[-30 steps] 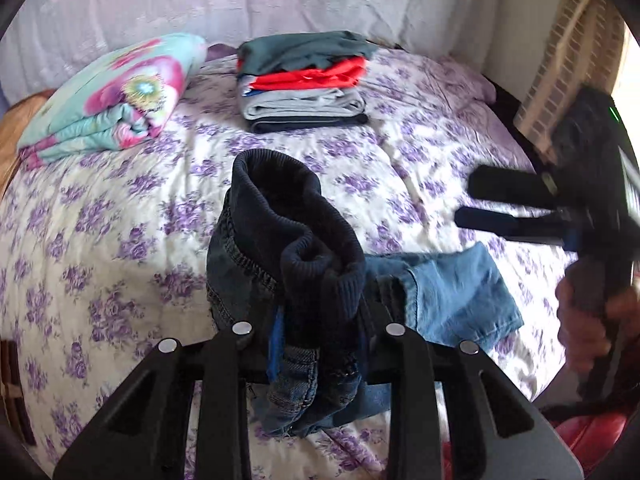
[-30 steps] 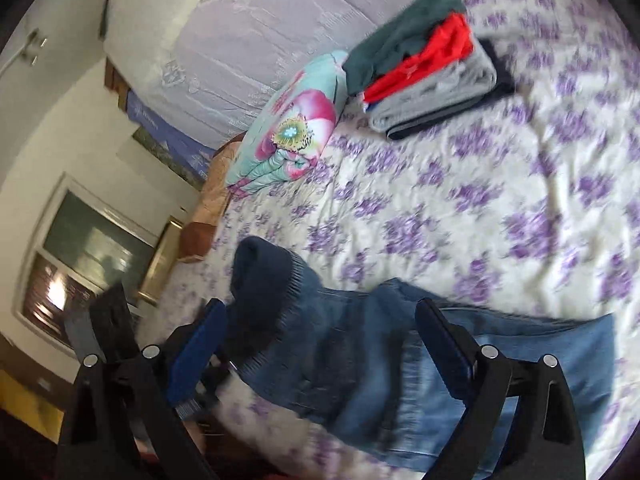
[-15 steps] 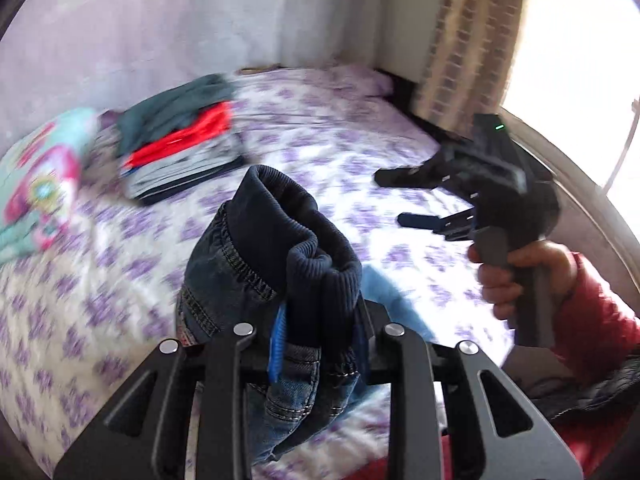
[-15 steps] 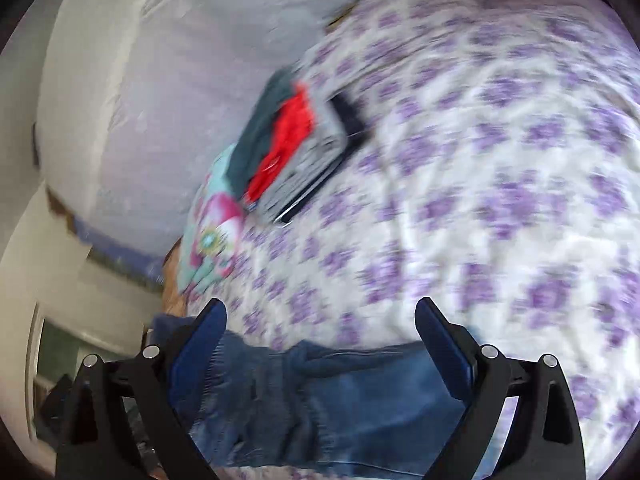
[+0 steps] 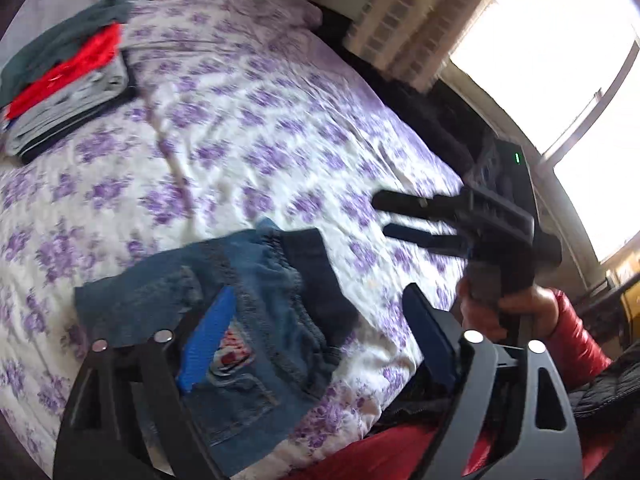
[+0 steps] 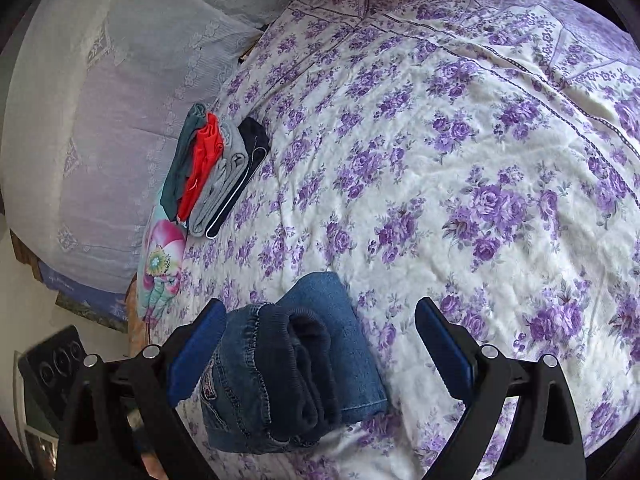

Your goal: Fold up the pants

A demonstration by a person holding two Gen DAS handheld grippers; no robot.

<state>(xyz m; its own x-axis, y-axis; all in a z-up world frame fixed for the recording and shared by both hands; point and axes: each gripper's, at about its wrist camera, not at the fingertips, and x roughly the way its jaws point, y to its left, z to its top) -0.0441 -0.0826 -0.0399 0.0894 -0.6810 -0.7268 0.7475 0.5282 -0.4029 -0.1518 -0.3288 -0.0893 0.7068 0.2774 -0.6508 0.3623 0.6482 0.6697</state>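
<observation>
The blue jeans (image 5: pixel 248 320) lie in a folded bundle on the flowered bedspread (image 5: pixel 240 140), dark ribbed waistband on top. My left gripper (image 5: pixel 318 292) hangs over them, its jaws opening; the pads stand wide and do not press on the denim. In the right wrist view the jeans (image 6: pixel 296 364) sit between the fingers of my right gripper (image 6: pixel 320 348), close to its left pad, and that gripper is open. From the left wrist view the right gripper (image 5: pixel 380 216) hovers over the bed to the right, in a hand with a red sleeve (image 5: pixel 572 332).
A stack of folded clothes (image 6: pixel 216 168) sits far across the bed beside a floral pillow (image 6: pixel 160 264). A white lace cloth (image 6: pixel 120 100) covers the headboard end. A bright window (image 5: pixel 560 60) and curtain (image 5: pixel 416 20) lie beyond the bed's right edge.
My left gripper has opened and let go of the jeans, which now lie on the bed. Both views have swung; the right gripper has come over the bundle.
</observation>
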